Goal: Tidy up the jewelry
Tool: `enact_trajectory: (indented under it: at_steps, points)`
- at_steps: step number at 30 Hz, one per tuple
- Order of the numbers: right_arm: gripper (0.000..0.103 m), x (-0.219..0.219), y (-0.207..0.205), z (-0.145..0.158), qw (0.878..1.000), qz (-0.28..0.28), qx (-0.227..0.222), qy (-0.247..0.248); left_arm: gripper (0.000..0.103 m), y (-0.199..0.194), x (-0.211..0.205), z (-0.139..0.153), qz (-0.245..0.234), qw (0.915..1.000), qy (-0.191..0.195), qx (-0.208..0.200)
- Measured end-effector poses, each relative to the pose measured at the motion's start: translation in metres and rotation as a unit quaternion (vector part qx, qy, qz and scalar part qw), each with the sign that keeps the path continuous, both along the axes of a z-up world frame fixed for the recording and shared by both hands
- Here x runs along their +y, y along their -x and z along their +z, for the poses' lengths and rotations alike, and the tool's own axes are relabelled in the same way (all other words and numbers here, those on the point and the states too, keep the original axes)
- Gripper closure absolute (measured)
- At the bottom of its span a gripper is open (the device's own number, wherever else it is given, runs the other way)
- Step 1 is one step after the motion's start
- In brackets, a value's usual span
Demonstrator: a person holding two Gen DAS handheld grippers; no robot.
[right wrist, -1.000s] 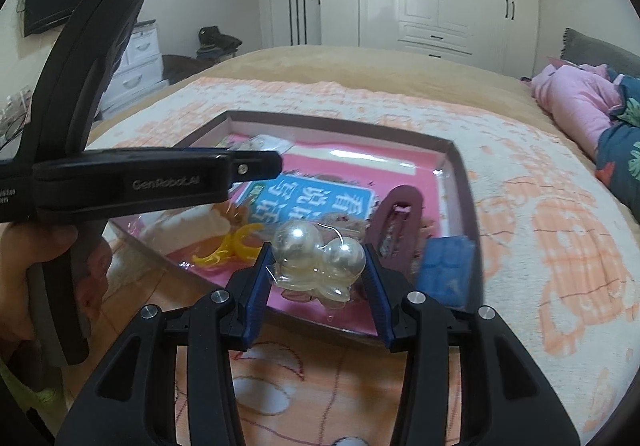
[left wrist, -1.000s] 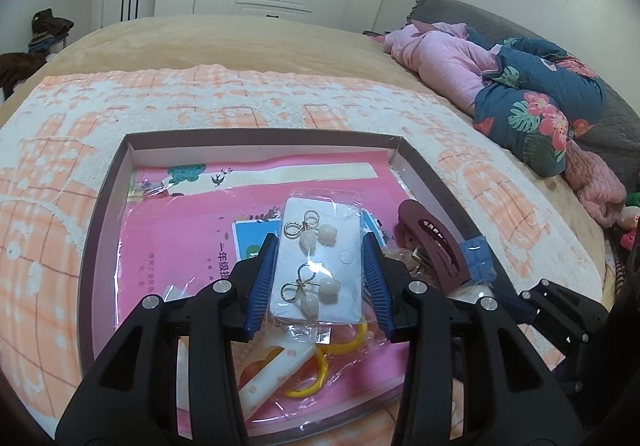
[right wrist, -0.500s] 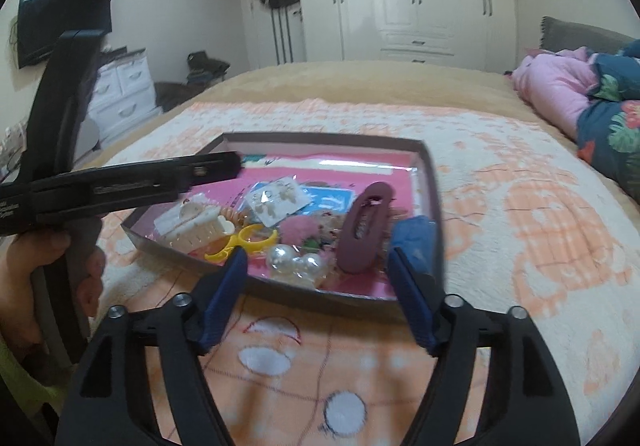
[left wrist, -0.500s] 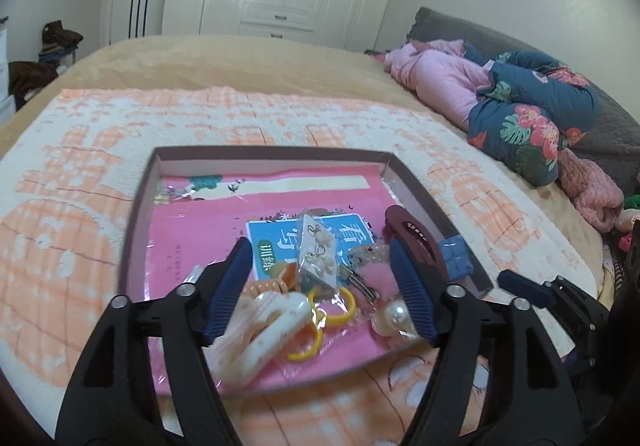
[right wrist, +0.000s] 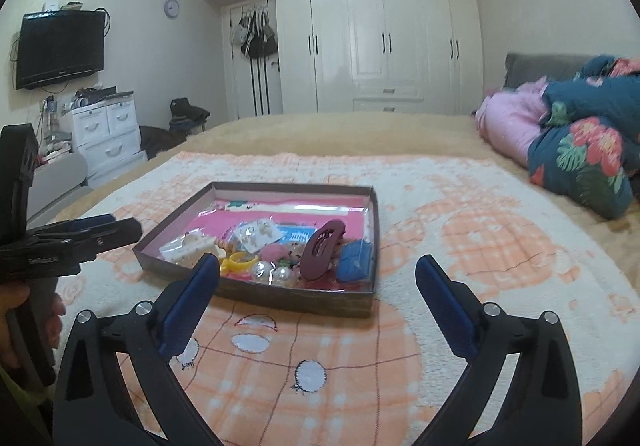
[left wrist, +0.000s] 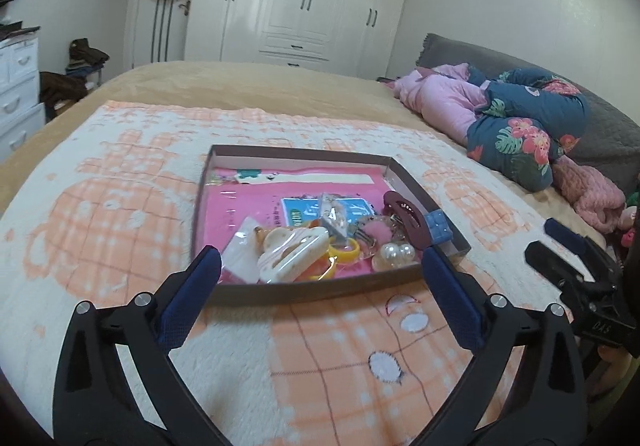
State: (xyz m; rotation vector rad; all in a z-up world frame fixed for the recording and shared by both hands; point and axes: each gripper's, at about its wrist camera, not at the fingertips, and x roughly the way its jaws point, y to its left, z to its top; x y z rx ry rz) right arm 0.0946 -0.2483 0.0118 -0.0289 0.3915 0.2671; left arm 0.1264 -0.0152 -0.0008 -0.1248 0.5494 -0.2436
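A shallow brown box (left wrist: 416,184) (right wrist: 256,292) with a pink liner sits on the bed blanket. It holds an earring card (left wrist: 334,216) (right wrist: 256,234), a pearl hair tie (left wrist: 394,255) (right wrist: 274,273), a maroon hair claw (left wrist: 406,216) (right wrist: 322,246), a white hair clip (left wrist: 290,254) (right wrist: 192,248), yellow rings (left wrist: 344,249) and a blue item (right wrist: 354,260). My left gripper (left wrist: 320,270) is open and empty, just before the box's near edge. My right gripper (right wrist: 318,278) is open and empty, near the same edge.
An orange and white plush blanket (left wrist: 120,230) (right wrist: 480,246) covers the bed. Pink and floral bedding (left wrist: 520,126) (right wrist: 580,150) lies at the right. White wardrobes (right wrist: 380,42), a TV (right wrist: 60,46) and drawers (right wrist: 104,130) stand beyond the bed.
Both grippers opened, let go of the earring card and the pearl hair tie into the box, and drew back from it.
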Motion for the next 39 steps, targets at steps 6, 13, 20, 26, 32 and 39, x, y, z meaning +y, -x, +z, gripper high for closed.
enact_trajectory:
  at_steps: [6,13,20,26,32,39]
  points:
    - [0.006,-0.002,0.022,0.002,0.999,-0.006,-0.035,0.008,0.011,0.025,0.006,-0.003,0.007,0.9999,0.008,-0.011]
    - [0.006,-0.005,0.036,-0.001,0.999,-0.012,-0.043,0.007,0.011,0.056,-0.002,-0.004,0.007,0.9993,-0.006,-0.037]
    - [0.006,-0.009,0.050,-0.005,0.998,-0.019,-0.062,0.005,0.011,0.078,-0.012,-0.006,0.005,0.9976,-0.020,-0.066]
    - [0.006,-0.013,0.061,-0.005,0.995,-0.030,-0.096,-0.008,0.011,0.091,-0.018,-0.004,0.010,0.9947,-0.019,-0.100]
    - [0.006,-0.011,0.062,-0.007,0.994,-0.027,-0.102,-0.008,0.011,0.095,-0.022,0.000,0.019,0.9928,-0.027,-0.115]
    - [0.006,-0.011,0.063,-0.008,0.994,-0.030,-0.103,-0.007,0.011,0.096,-0.025,-0.002,0.025,0.9929,-0.037,-0.110]
